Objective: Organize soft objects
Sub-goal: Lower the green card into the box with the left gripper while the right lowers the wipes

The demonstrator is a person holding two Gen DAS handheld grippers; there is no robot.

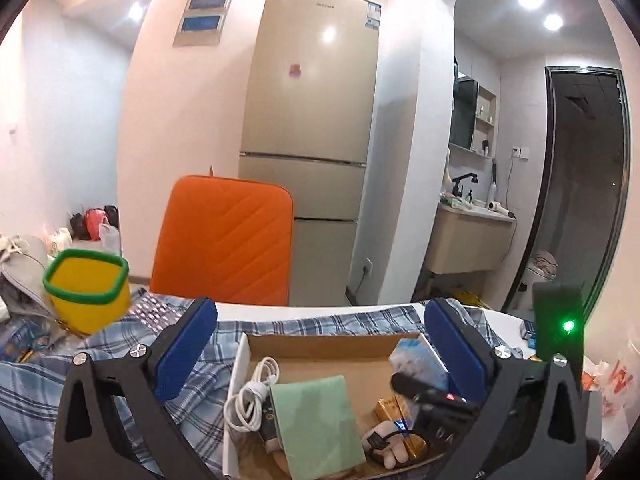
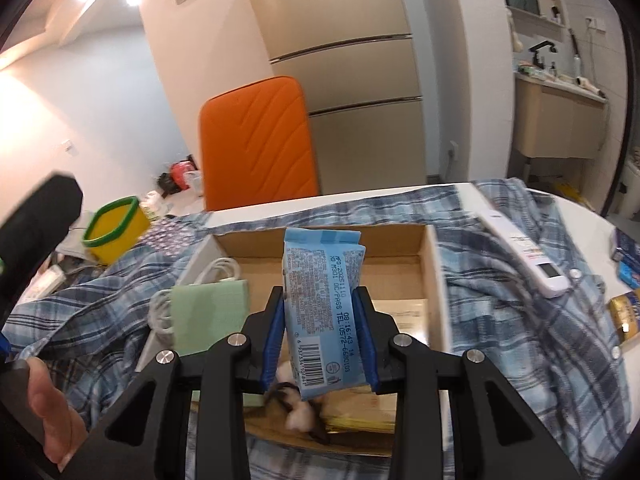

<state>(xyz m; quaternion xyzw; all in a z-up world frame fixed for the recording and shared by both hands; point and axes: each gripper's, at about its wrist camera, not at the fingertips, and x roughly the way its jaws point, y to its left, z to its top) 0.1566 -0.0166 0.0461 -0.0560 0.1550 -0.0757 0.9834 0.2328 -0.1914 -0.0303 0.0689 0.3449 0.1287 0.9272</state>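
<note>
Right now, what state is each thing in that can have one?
Left gripper: open, empty, above the box.
Right gripper: shut on the blue pack, over the box.
Box: open-topped, holding a white cable and green cloth.
Yellow tub: upright, lidless.
Fridge: doors closed.
Remote: lying flat on the plaid shirt.

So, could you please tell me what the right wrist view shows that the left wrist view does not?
Only the right wrist view shows the right gripper shut on the blue tissue pack, plus a white remote lying on the plaid cloth. Only the left wrist view shows the left gripper open and empty, and a black device with a red light in the box. Both show the cardboard box, green pad, white cable, yellow basket and orange chair.
</note>
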